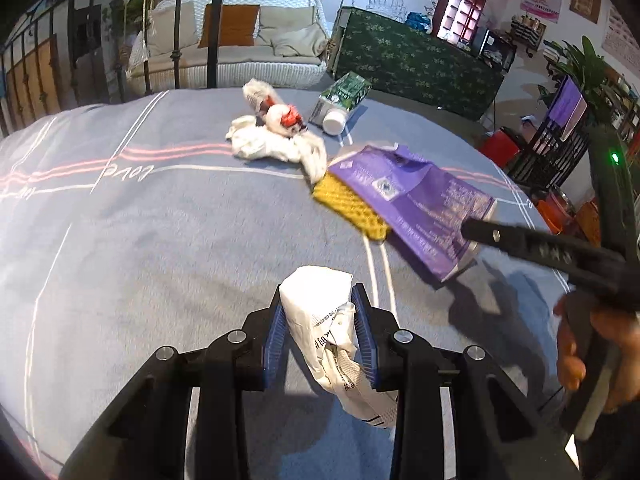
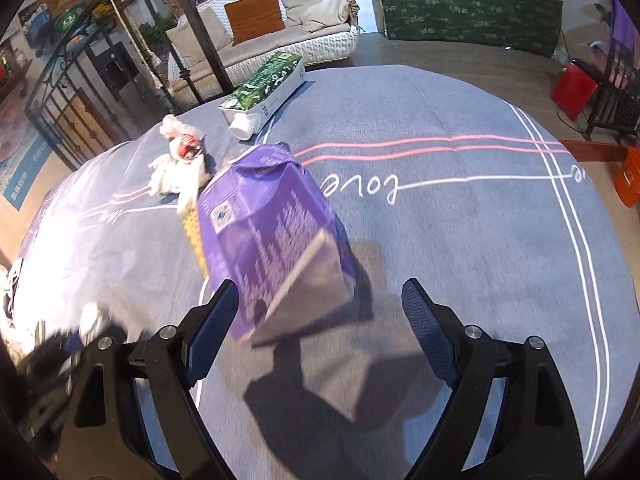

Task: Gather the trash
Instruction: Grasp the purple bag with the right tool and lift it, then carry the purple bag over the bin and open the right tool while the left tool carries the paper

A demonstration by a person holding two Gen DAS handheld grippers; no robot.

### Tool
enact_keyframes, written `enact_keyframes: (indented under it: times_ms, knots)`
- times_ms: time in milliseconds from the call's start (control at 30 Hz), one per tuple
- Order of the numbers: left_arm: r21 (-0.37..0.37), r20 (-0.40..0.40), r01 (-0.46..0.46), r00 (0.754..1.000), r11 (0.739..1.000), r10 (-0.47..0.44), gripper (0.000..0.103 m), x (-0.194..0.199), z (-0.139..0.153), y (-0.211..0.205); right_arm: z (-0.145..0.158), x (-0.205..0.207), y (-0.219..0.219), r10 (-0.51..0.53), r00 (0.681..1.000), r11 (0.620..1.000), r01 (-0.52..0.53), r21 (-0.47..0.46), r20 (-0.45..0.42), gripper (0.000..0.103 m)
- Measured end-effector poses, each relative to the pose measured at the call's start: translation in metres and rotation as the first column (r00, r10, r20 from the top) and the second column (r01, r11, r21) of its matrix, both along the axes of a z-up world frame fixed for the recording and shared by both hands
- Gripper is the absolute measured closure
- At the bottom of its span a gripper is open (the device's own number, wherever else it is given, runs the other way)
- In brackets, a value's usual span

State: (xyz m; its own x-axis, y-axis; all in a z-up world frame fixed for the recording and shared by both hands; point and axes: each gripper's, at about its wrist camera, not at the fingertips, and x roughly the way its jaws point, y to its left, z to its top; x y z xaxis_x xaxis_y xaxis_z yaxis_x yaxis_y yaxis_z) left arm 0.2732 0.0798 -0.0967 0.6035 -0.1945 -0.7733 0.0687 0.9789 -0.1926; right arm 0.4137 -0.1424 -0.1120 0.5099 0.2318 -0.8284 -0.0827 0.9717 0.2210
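My left gripper point(image 1: 319, 294) is shut on a crumpled white paper wrapper point(image 1: 320, 320), which hangs down between the blue pads above the grey-blue bedsheet point(image 1: 160, 240). My right gripper point(image 2: 320, 284) stands open over the near end of a purple carton point(image 2: 264, 220) lying on the sheet. The carton is close to the left finger, with a wide gap to the right finger. In the left wrist view the purple carton point(image 1: 412, 196) has a dark finger point(image 1: 520, 242) of the right gripper at its near end. Under its far side lies a yellow sponge point(image 1: 348, 208).
Further back on the sheet lie white crumpled tissues point(image 1: 272, 144), a red-and-white wrapper point(image 1: 284, 118), a green carton point(image 1: 344, 96) and a white bottle point(image 1: 334, 122). A hand point(image 1: 580, 340) holds the right gripper. A black metal bed frame point(image 2: 188, 20) and a white wicker sofa point(image 1: 240, 68) stand beyond.
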Motion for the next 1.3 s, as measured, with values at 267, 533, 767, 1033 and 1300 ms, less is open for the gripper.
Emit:
enact_keyframes:
  times_ms: [267, 533, 767, 1033, 1300]
  knots:
    - [-0.029, -0.018, -0.002, 1.000, 1.000, 0.001, 0.071, -0.011, -0.005, -0.002, -0.002, -0.008, 0.008, 0.024, 1.000, 0.999, -0.023, -0.035, 0.019, 0.072]
    - [-0.038, -0.008, 0.018, 1.000, 0.999, -0.018, 0.071, -0.029, -0.003, -0.016, 0.029, -0.058, 0.000, 0.007, 0.989, 0.997, 0.004, -0.074, 0.148, 0.075]
    - [-0.038, 0.021, 0.053, 0.998, 0.998, -0.053, 0.071, -0.050, 0.006, -0.036, 0.050, -0.107, -0.025, -0.041, 0.977, 0.996, 0.056, -0.064, 0.210, 0.076]
    - [-0.043, 0.046, 0.125, 0.991, 0.991, -0.123, 0.071, -0.079, 0.012, -0.071, 0.068, -0.167, -0.076, -0.155, 0.955, 0.985, 0.169, -0.037, 0.253, 0.076]
    - [-0.037, 0.063, 0.248, 0.967, 0.968, -0.245, 0.071, -0.105, 0.016, -0.131, 0.070, -0.233, -0.152, -0.342, 0.906, 0.935, 0.355, -0.005, 0.248, 0.076]
